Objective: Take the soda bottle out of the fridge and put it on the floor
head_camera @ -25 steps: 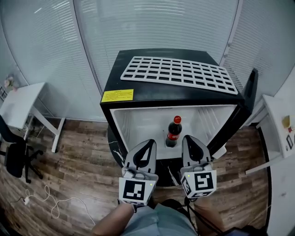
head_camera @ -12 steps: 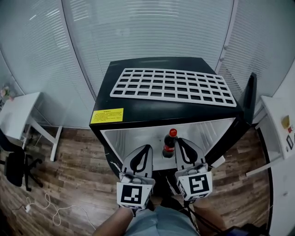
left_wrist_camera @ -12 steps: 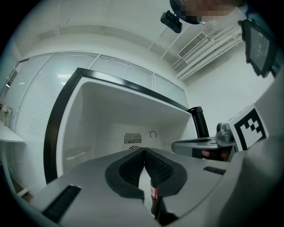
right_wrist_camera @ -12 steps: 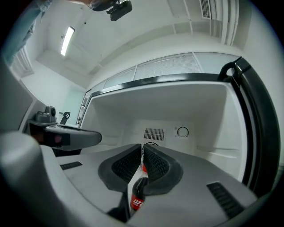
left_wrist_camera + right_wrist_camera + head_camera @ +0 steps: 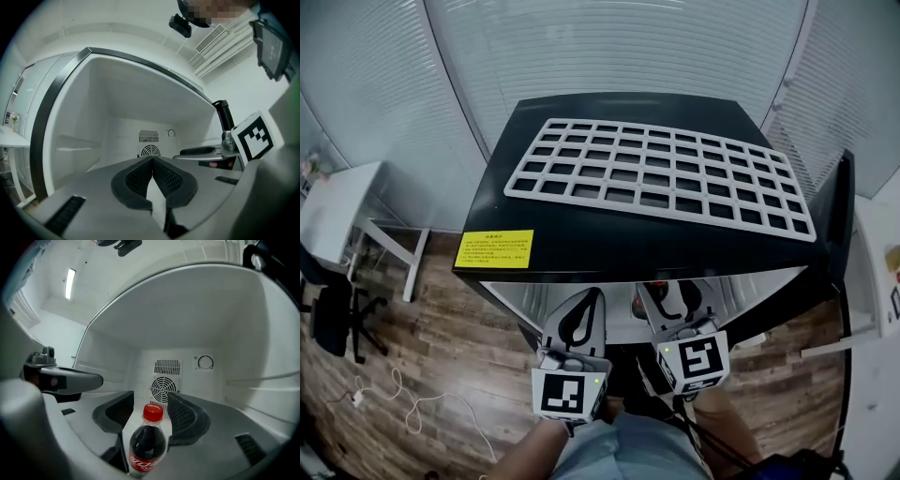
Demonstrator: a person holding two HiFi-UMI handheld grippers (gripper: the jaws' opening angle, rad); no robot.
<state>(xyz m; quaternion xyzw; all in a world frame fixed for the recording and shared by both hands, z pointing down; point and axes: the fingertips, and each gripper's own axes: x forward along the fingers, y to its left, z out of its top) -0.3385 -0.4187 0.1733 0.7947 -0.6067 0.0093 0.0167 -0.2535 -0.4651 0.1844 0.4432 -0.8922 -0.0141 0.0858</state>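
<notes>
The bottle (image 5: 149,441) stands inside the open fridge (image 5: 675,246), low in the middle of the right gripper view. The right gripper (image 5: 150,396) has just been opening. Its fingers are spread wide on each side of the bottle and do not squeeze it. The left gripper (image 5: 152,161) has its fingers pressed together, holding nothing. A fan (image 5: 162,387) sits on the back wall.

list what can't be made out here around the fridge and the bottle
Soda bottle base: right gripper view, cut off at the bottom edge.
Bottle body: head view, hidden under the fridge top and right gripper.
Yellow label print: head view, too small.
</notes>
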